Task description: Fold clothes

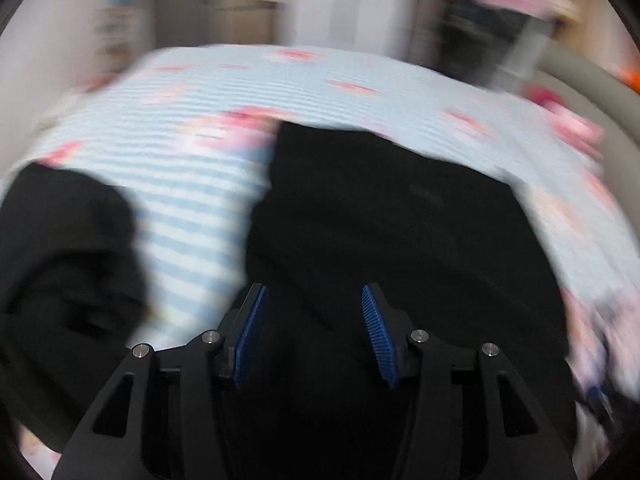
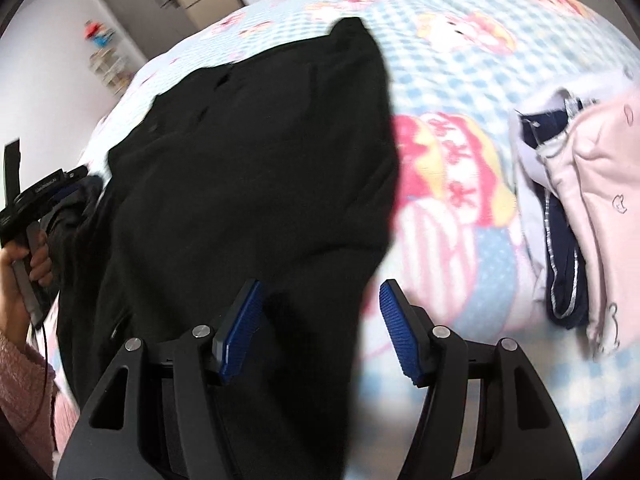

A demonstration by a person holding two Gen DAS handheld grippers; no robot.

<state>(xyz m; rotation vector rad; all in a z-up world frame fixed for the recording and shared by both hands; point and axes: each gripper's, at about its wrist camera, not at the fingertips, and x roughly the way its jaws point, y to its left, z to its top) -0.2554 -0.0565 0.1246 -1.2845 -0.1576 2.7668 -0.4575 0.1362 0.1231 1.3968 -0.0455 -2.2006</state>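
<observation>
Black fabric garment (image 2: 248, 168) lies spread on the blue-and-white checked bedsheet with pink cartoon prints (image 2: 452, 60), filling the centre and left of the right wrist frame, top edge up near the upper middle. I read it as laid flat so I can fold it in place

Right gripper (image 2: 320, 332) sits over the garment's lower right edge, at the bottom centre. Its blue ribbed pads (image 2: 396, 336) stand apart, cloth below them but nothing pinched. Looks like I'm lined up on the hem to take it

Left gripper (image 1: 312, 336) at the bottom centre of the left wrist frame, also over the black cloth (image 1: 400, 220). Pads well apart, no fabric between them as far as the blur lets me tell. A second dark bunch (image 1: 68, 260) sits at the lower left of that frame, sheet showing between it and the main piece. Could be a sleeve or another item, can't say

Pink and navy pile of clothes (image 2: 580, 208) waits at the right edge, parked clear of the folding area

My judgement: early in the fold, both edges not yet gripped
</observation>
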